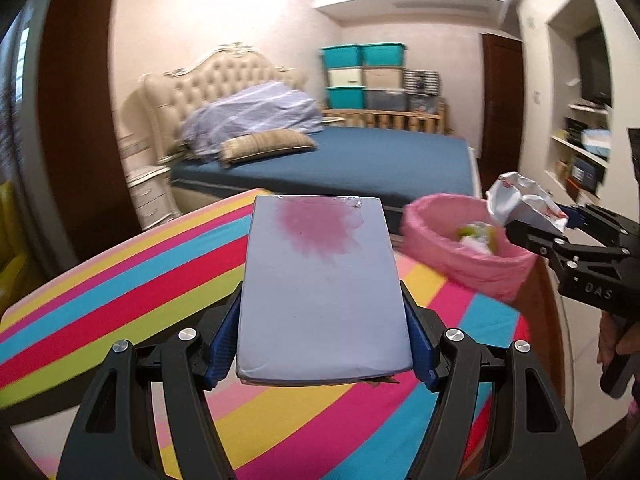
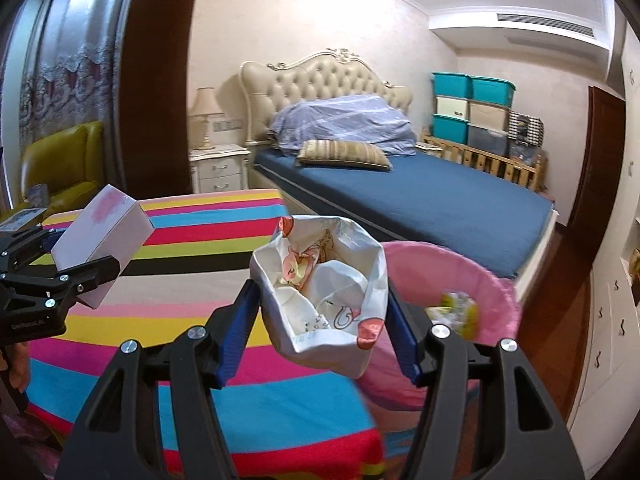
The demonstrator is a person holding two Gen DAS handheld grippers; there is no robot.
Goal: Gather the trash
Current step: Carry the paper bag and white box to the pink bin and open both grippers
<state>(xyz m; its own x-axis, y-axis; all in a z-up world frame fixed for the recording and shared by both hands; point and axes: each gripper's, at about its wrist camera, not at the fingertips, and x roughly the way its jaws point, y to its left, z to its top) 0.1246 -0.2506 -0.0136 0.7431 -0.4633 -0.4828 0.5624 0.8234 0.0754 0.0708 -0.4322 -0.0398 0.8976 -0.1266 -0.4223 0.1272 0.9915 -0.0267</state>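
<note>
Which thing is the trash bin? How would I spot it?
Find the table with the rainbow-striped cloth in front of the blue bed. At the table's right edge stands the bin, round and lined with a pink bag, litter inside; nothing else nearby is pink and open-topped.

Pale-walled bedroom: tufted cream headboard (image 2: 320, 80), blue-sheeted bed (image 2: 420, 188), white nightstand (image 2: 218, 170), stacked storage bins (image 2: 472, 108).

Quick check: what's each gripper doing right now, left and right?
Left gripper: closed on the pale box with a pink stain.
Right gripper: closed on the crumpled white wrapper, near the pink-lined bin.
</note>
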